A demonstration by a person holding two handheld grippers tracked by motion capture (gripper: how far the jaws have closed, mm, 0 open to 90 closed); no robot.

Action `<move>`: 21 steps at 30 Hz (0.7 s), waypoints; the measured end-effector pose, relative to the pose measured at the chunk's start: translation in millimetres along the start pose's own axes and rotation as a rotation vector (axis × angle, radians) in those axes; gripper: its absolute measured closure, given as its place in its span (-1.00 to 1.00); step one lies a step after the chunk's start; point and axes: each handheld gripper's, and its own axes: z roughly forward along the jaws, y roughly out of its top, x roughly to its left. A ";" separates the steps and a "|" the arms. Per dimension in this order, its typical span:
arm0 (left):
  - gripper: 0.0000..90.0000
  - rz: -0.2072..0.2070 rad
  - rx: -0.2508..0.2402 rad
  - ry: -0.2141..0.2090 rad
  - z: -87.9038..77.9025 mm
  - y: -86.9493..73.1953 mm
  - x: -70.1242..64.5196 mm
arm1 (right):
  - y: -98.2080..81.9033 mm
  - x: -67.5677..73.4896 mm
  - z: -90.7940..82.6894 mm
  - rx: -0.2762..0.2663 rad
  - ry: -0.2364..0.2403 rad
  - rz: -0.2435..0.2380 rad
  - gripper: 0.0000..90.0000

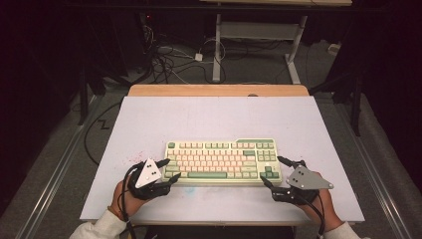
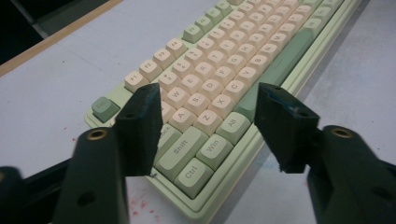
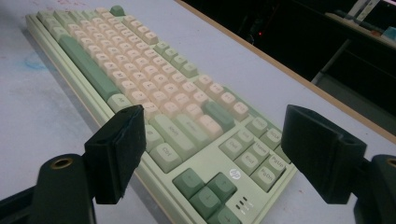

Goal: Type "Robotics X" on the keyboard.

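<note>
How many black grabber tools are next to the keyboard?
2. The left tool sits at the keyboard's left end, the right tool at its right end; both have open jaws.

Keyboard (image 1: 222, 161) matt plastic; table (image 1: 149, 119) smooth, probably laminate, wood-edged.

Keyboard (image 1: 222, 161): pale green case, cream and peach keycaps, darker green spacebar, modifiers and arrow keys. Flat on the white table (image 1: 214, 117), keys up, long side across, toward the near edge, about centred left to right.
</note>
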 end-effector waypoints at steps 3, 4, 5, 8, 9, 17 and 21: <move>0.39 0.004 0.007 -0.016 -0.3 1.4 0.4 | -1.6 0.3 -1.2 0.003 0.004 0.004 -0.49; 0.46 0.006 0.014 -0.016 -0.1 1.9 0.5 | -2.2 0.4 -1.3 0.003 0.003 0.002 -0.49; 0.60 0.001 0.019 -0.018 0.4 2.3 0.7 | -2.6 0.5 -1.4 0.005 0.004 0.002 -0.49; 0.81 -0.009 0.042 -0.031 2.2 3.0 2.0 | -3.3 1.1 -1.2 0.010 0.005 -0.002 -0.49; 0.89 -0.013 0.052 -0.041 3.2 3.4 2.7 | -3.3 1.0 -1.0 0.011 0.007 -0.002 -0.49; 0.95 -0.013 0.106 -0.059 12.6 11.7 6.3 | -3.6 3.1 3.0 0.026 0.014 -0.013 -0.49; 0.95 -0.014 0.116 -0.072 19.7 21.0 9.0 | -3.7 3.8 4.7 0.031 0.020 -0.016 -0.49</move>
